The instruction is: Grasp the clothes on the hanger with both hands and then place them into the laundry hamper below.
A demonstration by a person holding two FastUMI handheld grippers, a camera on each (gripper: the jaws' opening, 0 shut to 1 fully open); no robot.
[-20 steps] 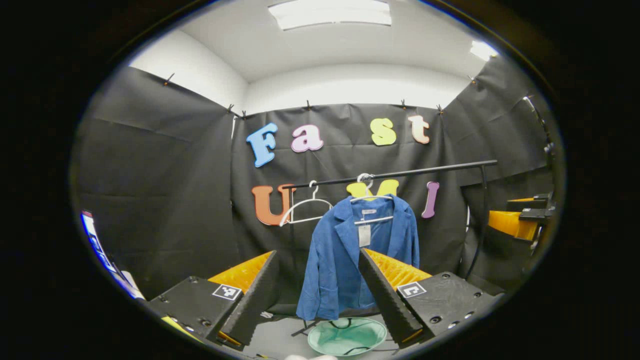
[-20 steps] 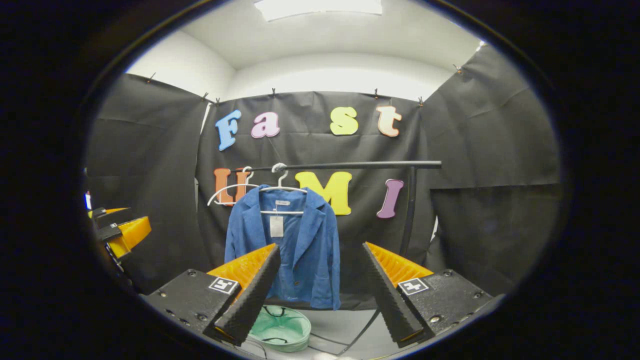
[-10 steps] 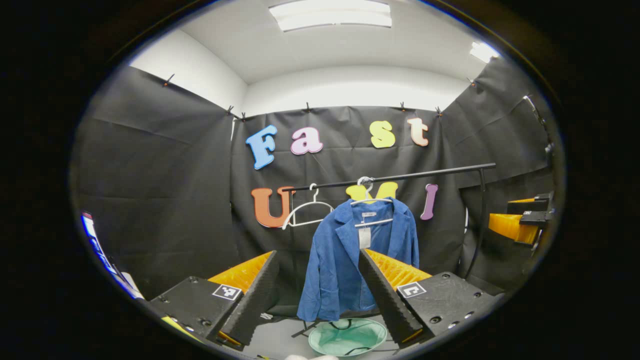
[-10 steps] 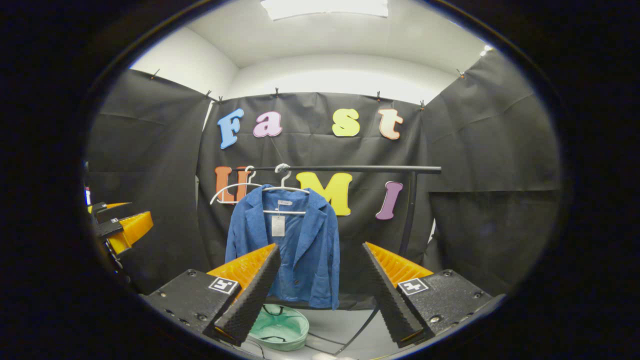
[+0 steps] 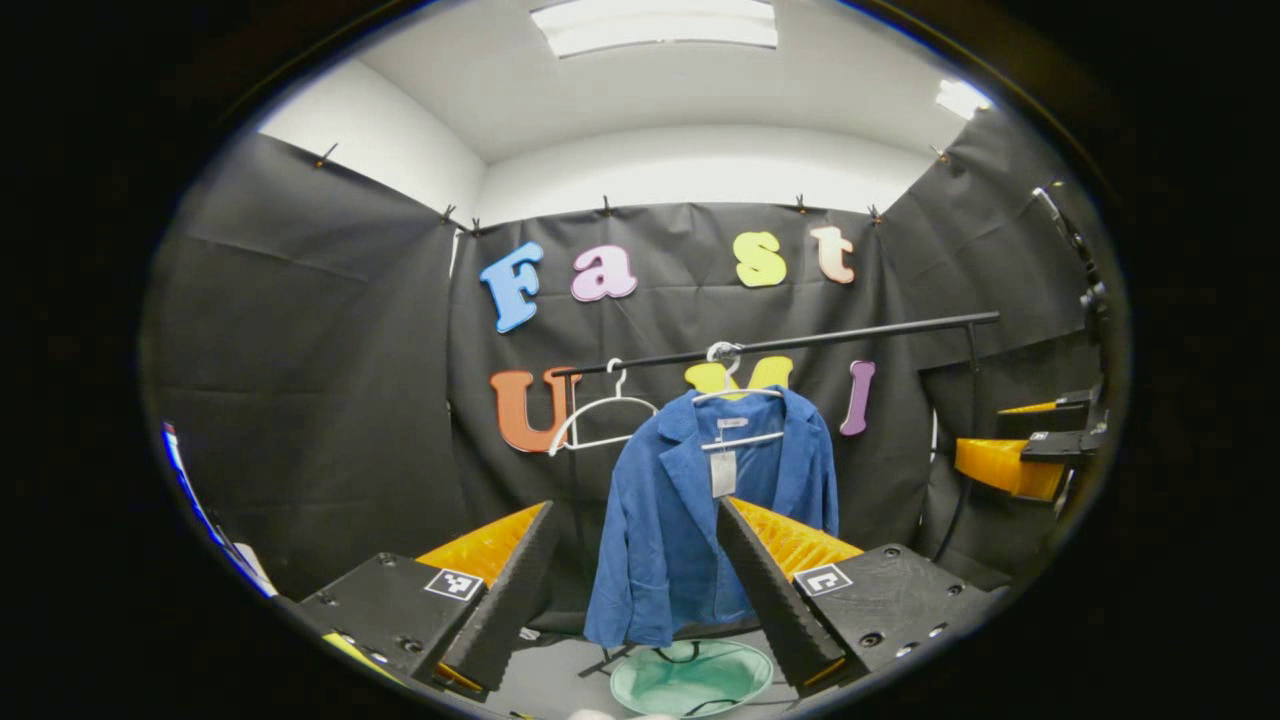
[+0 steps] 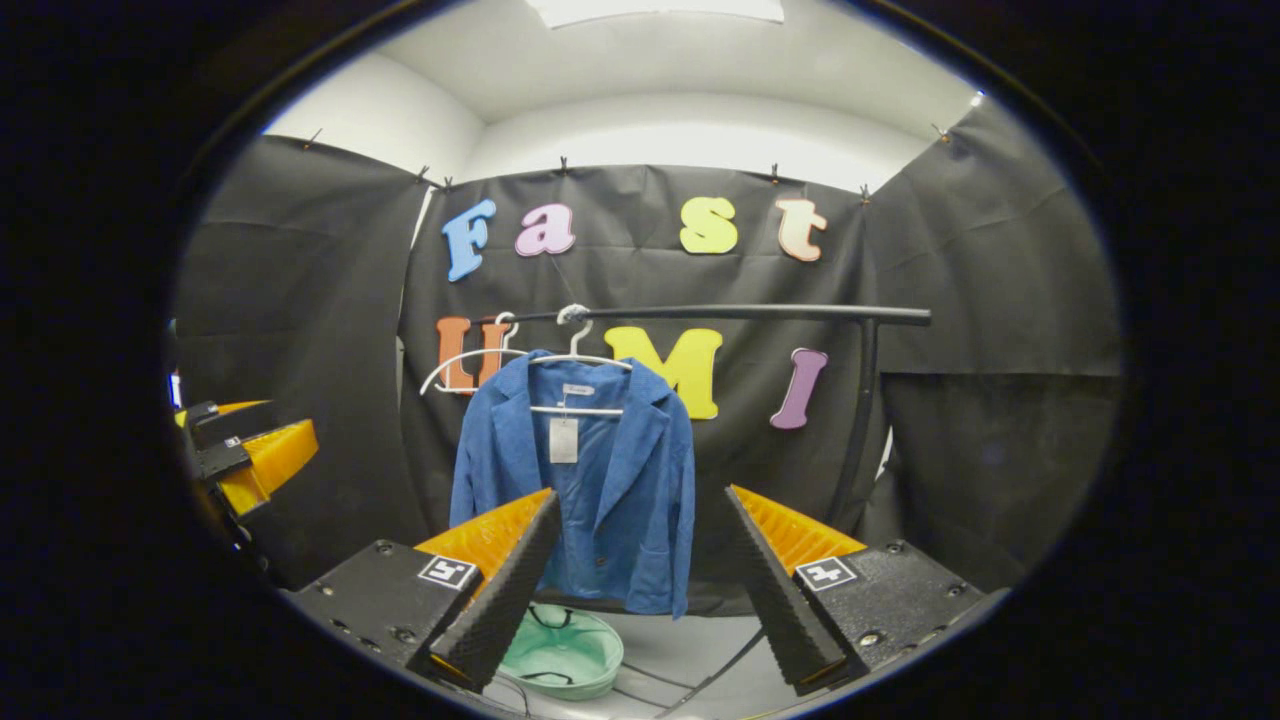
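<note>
Nothing of the task is done yet: the jacket (image 5: 700, 520) hangs on its hanger (image 5: 735, 390) from the rail (image 5: 800, 343), and the hamper (image 5: 690, 675) sits on the floor right below it, with no clothes in it that I can see. Both grasps and the drop remain. Left gripper (image 5: 640, 590) and right gripper (image 6: 645, 585) each have jaws spread wide, released, holding and touching nothing, well short of the jacket (image 6: 585, 480). A second, bare hanger (image 6: 470, 360) hangs beside it.

Open air btwn claws (image 5: 635, 585) & jacket (image 5: 700, 520).
</note>
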